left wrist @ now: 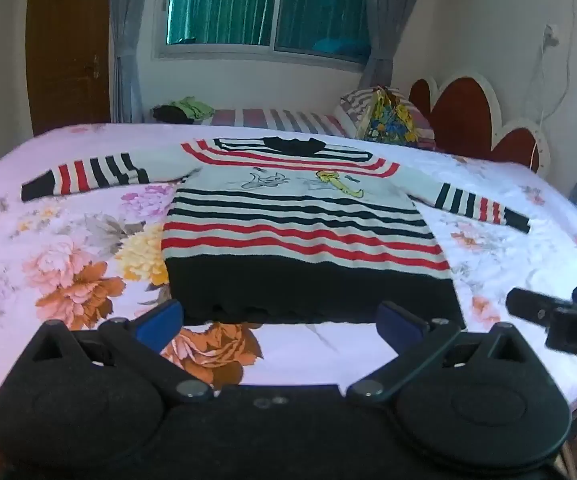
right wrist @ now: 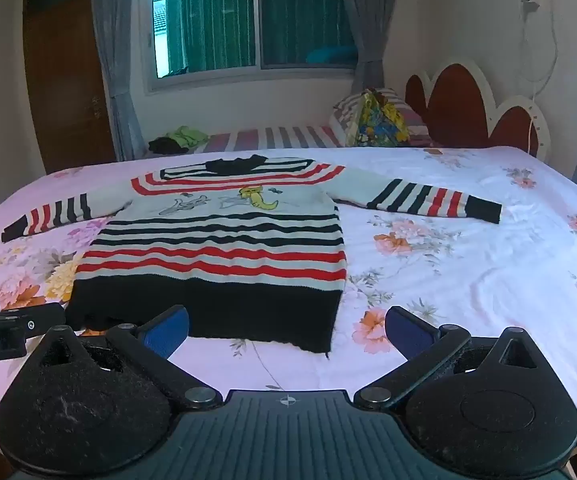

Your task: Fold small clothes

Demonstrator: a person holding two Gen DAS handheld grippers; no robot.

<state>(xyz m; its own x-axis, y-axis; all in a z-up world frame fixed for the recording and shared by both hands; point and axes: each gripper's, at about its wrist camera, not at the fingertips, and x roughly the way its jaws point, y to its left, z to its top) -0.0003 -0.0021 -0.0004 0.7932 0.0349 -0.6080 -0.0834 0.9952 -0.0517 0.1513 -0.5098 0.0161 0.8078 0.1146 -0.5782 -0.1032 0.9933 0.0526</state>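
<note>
Ahead, sweater [left wrist: 296,232] flat, beyond spread fingers [left wrist: 160,322].

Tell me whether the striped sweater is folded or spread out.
Spread out. The sweater lies flat on the bed, front up, both sleeves stretched sideways and the hem straight; no part is folded over.

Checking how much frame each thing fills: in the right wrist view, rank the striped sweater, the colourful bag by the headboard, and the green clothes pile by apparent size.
1. Striped sweater
2. Colourful bag
3. Green clothes pile
The sweater lies nearer the camera, so true sizes stay unsure.
</note>
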